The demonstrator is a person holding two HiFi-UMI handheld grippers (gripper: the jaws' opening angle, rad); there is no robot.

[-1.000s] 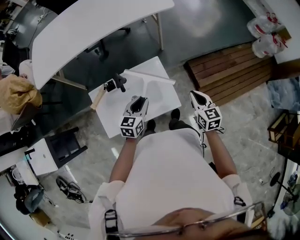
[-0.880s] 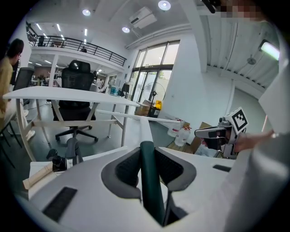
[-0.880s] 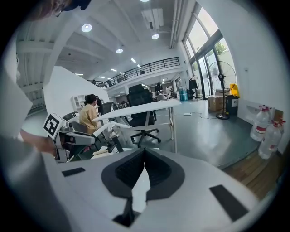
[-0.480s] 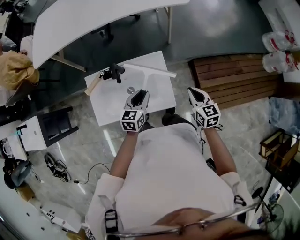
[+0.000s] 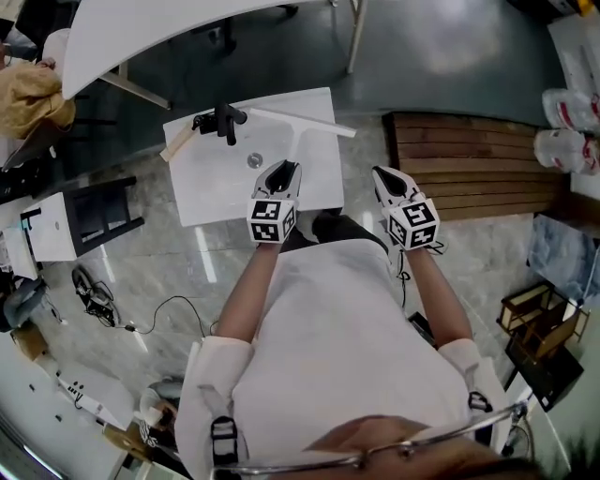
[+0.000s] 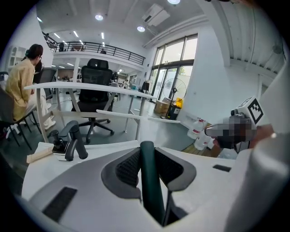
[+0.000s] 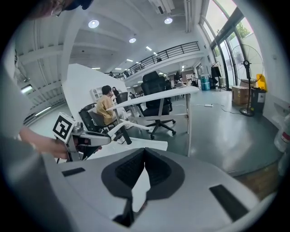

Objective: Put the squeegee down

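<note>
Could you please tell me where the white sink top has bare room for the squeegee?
The widest bare patch on the white sink top lies front left, between the drain, the beige block and the near edge. The strip right of the squeegee handle is bare too. The back left is crowded by the faucet.

Sink top (image 5: 211, 192) at 12 o'clock of person. Faucet (image 5: 225, 120) at its far edge; drain (image 5: 254, 160) at 5 o'clock of faucet. Squeegee (image 5: 300, 123) blade along far right corner of sink top, handle running toward 6 o'clock, between jaws of left gripper (image 5: 278, 178). Right gripper (image 5: 392, 185) at 3 o'clock of left gripper, off sink top. Wooden pallet (image 5: 478, 159) at 3 o'clock of sink top; bottles (image 5: 561, 148) beyond it. Curved desk (image 5: 169, 28) at 12 o'clock, behind sink top.
</note>
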